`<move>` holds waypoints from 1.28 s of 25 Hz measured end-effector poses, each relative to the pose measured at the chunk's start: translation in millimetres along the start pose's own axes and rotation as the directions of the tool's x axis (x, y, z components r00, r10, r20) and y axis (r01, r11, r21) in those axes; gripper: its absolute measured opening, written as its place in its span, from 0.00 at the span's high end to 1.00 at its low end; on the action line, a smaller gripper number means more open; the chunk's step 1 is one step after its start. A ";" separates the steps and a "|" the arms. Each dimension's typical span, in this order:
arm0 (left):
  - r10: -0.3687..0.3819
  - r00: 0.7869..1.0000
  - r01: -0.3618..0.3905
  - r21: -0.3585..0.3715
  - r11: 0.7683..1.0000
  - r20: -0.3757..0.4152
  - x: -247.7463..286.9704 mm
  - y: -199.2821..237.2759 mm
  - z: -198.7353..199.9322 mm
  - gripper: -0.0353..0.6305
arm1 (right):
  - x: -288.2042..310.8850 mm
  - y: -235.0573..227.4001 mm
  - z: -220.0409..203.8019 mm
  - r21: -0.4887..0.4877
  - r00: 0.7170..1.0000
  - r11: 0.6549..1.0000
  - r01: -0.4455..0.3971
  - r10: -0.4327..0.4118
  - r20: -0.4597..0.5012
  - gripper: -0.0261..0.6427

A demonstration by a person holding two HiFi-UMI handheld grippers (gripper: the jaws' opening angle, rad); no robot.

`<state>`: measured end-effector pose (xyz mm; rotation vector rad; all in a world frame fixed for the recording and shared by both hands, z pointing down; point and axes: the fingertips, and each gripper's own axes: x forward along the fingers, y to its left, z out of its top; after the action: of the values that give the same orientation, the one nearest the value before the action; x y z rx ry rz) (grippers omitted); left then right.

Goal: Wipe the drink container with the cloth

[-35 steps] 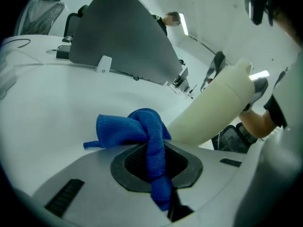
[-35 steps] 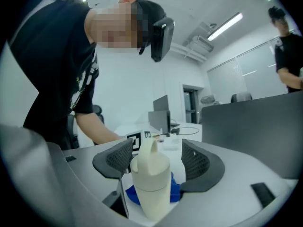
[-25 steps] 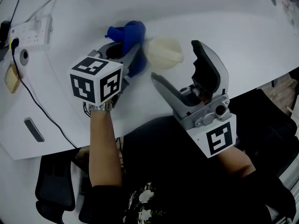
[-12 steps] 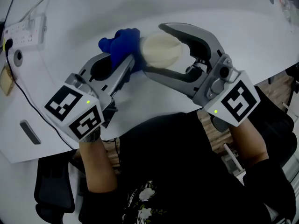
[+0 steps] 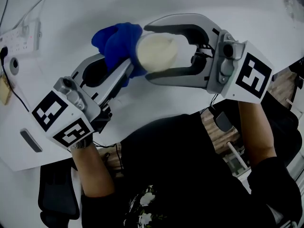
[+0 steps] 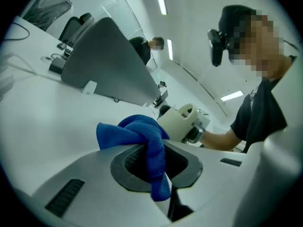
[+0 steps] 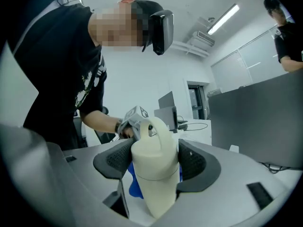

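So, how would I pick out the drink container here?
Find the white table, then the right gripper over it. Between its jaws sits the container, a cream rounded bottle with a loop handle on top. The blue cloth beside it, in the left gripper, is soft and crumpled.

In the head view the left side of the drink container [image 5: 156, 51] is covered by the cloth [image 5: 116, 44]. In the right gripper view most of the cloth is hidden behind the drink container. Far left of the drink container, a power strip [image 5: 23, 36] is cut by the picture's edge.
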<state>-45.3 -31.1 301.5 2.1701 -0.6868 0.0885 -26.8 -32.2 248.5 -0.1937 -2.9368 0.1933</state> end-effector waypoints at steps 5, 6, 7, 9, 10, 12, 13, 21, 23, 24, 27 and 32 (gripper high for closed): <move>0.056 0.991 -0.060 -0.029 0.998 -0.125 25.7 40.1 -37.6 0.89 | -5.4 -2.0 -2.5 0.045 1.000 0.999 -0.001 0.000 0.018 0.53; 0.062 0.987 -0.068 -0.032 0.997 -0.148 28.9 45.1 -43.9 0.89 | -5.0 -1.9 -1.9 0.047 1.000 0.999 -0.007 0.006 0.019 0.53; 0.067 0.983 -0.074 -0.036 0.997 -0.171 31.0 48.8 -49.2 0.89 | -4.4 -1.6 -1.3 0.049 1.000 0.999 -0.011 0.010 0.020 0.53; 0.079 0.975 -0.086 -0.026 0.996 -0.206 32.8 52.2 -54.3 0.89 | -3.4 -1.3 -0.9 0.053 1.000 0.999 -0.011 0.010 0.017 0.53; 0.088 0.972 -0.093 -0.014 0.996 -0.217 33.4 53.2 -54.6 0.89 | -3.0 -1.8 -1.4 0.056 1.000 0.998 -0.006 0.005 0.009 0.53; 0.107 0.968 -0.109 0.003 0.994 -0.225 34.4 55.4 -55.3 0.89 | -2.5 -3.1 -2.4 0.050 1.000 0.999 0.015 -0.014 -0.016 0.53; 0.119 0.967 -0.120 0.009 0.993 -0.227 34.1 56.5 -56.6 0.89 | -3.5 -3.5 -1.4 0.043 0.999 0.998 0.037 -0.036 -0.026 0.53; 0.152 0.961 -0.151 0.022 0.988 -0.230 35.5 59.9 -58.3 0.89 | -45.5 1.8 27.9 -0.091 0.724 0.719 0.689 -0.674 0.147 0.53; 0.157 0.960 -0.156 0.024 0.987 -0.233 34.0 61.3 -58.9 0.89 | -34.5 11.5 18.4 -0.033 0.649 0.653 0.757 -0.745 0.156 0.53; 0.161 0.959 -0.159 0.026 0.987 -0.234 34.0 62.0 -59.0 0.89 | -27.4 12.2 13.4 0.006 0.624 0.632 0.775 -0.767 0.150 0.52; 0.172 0.957 -0.168 0.035 0.985 -0.234 38.7 62.6 -58.2 0.89 | -18.5 -1.7 3.7 0.122 0.575 0.586 0.801 -0.810 0.120 0.52; 0.184 0.953 -0.177 0.050 0.983 -0.241 38.6 59.5 -61.3 0.89 | -20.5 -20.1 -4.8 0.185 0.552 0.558 0.809 -0.829 0.087 0.53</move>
<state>-32.3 -32.4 394.3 2.0729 -0.7414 0.4575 -8.2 -54.3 252.2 1.2760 -2.7788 0.2434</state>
